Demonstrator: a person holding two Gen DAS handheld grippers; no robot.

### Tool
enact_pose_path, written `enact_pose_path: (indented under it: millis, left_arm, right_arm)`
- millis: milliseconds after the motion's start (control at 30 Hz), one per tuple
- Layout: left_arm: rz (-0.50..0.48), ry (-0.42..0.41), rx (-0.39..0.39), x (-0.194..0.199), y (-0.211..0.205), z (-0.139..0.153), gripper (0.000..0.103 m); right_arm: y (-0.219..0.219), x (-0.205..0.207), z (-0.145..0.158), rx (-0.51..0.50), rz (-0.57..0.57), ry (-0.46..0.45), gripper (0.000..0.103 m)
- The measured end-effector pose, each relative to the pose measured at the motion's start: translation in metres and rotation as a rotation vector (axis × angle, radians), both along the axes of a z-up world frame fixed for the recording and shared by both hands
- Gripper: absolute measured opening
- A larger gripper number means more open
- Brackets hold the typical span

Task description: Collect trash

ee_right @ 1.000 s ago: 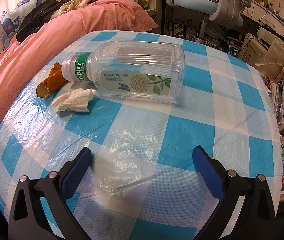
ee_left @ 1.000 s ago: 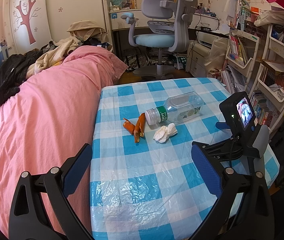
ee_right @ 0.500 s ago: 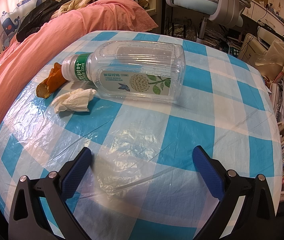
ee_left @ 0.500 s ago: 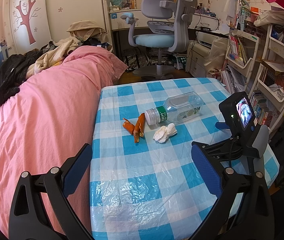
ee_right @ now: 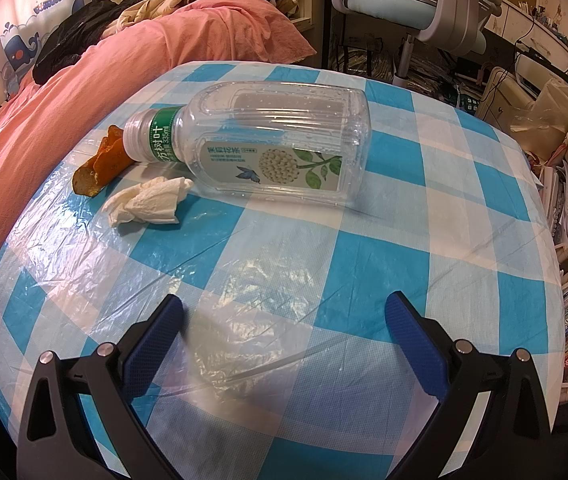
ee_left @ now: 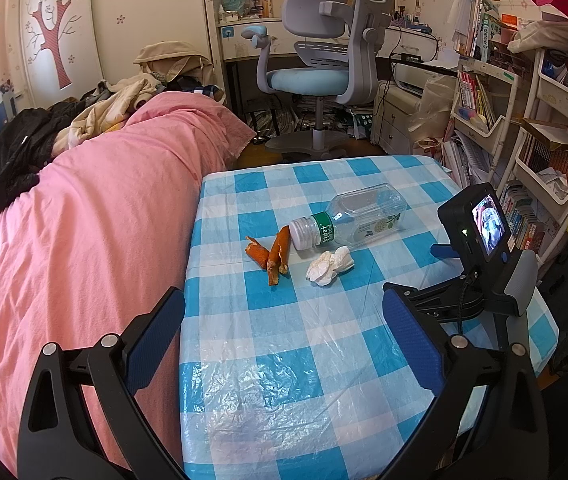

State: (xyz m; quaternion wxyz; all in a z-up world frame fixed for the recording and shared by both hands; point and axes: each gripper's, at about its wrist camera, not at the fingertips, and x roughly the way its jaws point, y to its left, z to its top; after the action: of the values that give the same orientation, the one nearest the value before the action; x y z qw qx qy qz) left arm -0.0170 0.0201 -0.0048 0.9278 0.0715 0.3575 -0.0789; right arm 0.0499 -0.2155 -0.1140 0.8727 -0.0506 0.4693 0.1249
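Note:
An empty clear plastic bottle (ee_left: 360,216) (ee_right: 268,140) with a green neck band lies on its side on the blue-and-white checked table (ee_left: 284,360) (ee_right: 384,272). Orange peel (ee_left: 270,254) (ee_right: 102,162) lies by its cap, and a crumpled white tissue (ee_left: 330,266) (ee_right: 150,200) sits just in front of it. My left gripper (ee_left: 284,328) hovers open over the table's near edge, well short of the trash. My right gripper (ee_right: 284,332) is open and empty, low over the table, a little short of the bottle; in the left wrist view its body and screen (ee_left: 484,256) show at the right.
A bed with a pink cover (ee_left: 84,220) (ee_right: 64,92) runs along the table's left side, with clothes piled at its far end. A grey-blue office chair (ee_left: 324,64) stands beyond the table. Crowded bookshelves (ee_left: 544,140) line the right side.

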Motion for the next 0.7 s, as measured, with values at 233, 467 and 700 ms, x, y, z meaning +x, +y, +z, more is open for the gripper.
enact_pose_path:
  millis: [233,467,700]
  left_arm:
    - [0.001,0.002,0.001,0.0003,0.0003,-0.0001,0.095]
    - [0.000,0.001,-0.001,0.0005,0.0007,0.0002,0.095]
    - [0.001,0.001,0.000,0.0007,0.0012,0.0001,0.095]
  right_arm:
    - [0.0000,0.0001,0.0000,0.000,0.000,0.000,0.097]
    - [0.0003,-0.0011,0.0001,0.000,0.000,0.000,0.097]
    - [0.0000,0.0000,0.0000,0.000,0.000,0.000,0.097]
